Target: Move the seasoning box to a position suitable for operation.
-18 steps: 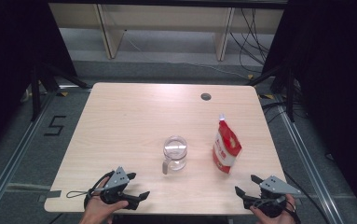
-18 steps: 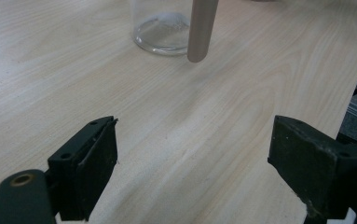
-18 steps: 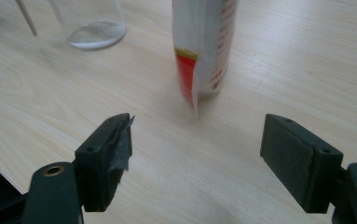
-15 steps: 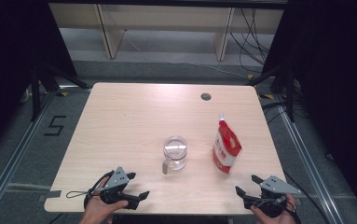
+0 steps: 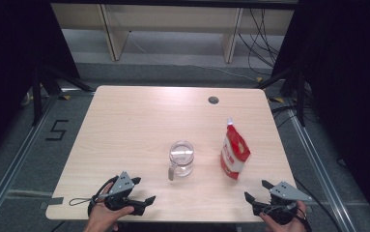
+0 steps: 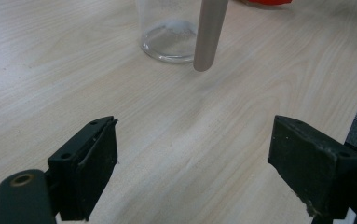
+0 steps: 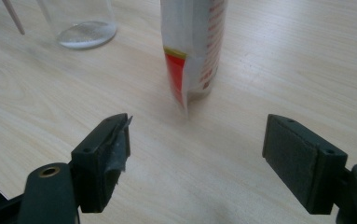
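A clear jar (image 5: 181,158) stands mid-table (image 5: 134,121), seemingly empty, a handle (image 6: 209,32) on its near side. The red-and-white pouch (image 5: 234,153) stands upright beside it. Left gripper (image 5: 141,203) and right gripper (image 5: 255,191) rest at the near edge, jaws released.

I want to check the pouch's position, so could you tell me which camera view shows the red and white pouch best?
The high view: the red and white pouch stands upright in full, right of the glass jug. The right gripper view crops its top, showing the lower part beyond the open jaws. The left gripper view catches a red sliver at the top edge.
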`<state>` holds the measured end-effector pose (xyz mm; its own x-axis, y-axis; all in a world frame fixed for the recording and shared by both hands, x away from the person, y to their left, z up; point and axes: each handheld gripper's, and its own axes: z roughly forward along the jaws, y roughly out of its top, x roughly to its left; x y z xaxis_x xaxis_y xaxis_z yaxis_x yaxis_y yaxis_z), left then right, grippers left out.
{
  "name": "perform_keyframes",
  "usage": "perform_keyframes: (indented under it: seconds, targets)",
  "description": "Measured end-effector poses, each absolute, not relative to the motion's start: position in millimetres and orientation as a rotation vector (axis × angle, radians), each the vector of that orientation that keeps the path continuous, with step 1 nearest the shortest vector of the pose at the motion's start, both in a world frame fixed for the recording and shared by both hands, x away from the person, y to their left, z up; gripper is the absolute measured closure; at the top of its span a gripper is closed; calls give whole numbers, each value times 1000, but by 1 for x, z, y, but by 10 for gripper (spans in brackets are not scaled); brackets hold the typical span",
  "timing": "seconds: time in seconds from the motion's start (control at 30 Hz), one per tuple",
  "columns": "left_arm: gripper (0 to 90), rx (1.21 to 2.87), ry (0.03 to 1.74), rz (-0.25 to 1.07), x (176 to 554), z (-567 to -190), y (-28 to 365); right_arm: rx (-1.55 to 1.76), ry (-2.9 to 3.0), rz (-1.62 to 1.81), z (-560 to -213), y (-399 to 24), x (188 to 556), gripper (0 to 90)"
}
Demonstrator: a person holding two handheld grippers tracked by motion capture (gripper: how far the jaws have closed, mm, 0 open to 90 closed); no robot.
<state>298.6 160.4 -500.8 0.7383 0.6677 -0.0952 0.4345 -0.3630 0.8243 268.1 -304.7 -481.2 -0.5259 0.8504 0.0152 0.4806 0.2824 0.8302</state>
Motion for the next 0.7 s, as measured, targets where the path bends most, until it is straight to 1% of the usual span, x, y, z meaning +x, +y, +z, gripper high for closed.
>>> perform_keyframes:
  seconds: [0.03,0.07,0.1,0.17,0.33,0.43,0.6,0.67,0.7]
  targets:
    - [151,1982,833,306,299,-501,158,1195,2125,1143,-481,-305,268,241]
    - [151,1982,833,306,299,-501,158,1196,2126,1147,-481,-304,268,241]
    - [151,2014,815,336,300,-498,156,1256,2112,1144,-481,-302,265,240]
    - [151,1996,809,348,301,-496,152,1201,2123,1145,-482,-304,269,240]
    - [152,1986,792,363,304,-491,142,1200,2123,1137,-482,-305,269,241]
    - [154,1986,779,380,310,-490,127,1193,2134,1141,-483,-304,269,241]
    - [163,1976,796,399,316,-486,109,1189,2146,1148,-484,-303,270,245]
    - [172,1987,792,408,318,-485,108,1219,2139,1146,-484,-301,268,245]
    - [172,1986,804,411,319,-485,106,1182,2149,1138,-484,-303,270,246]
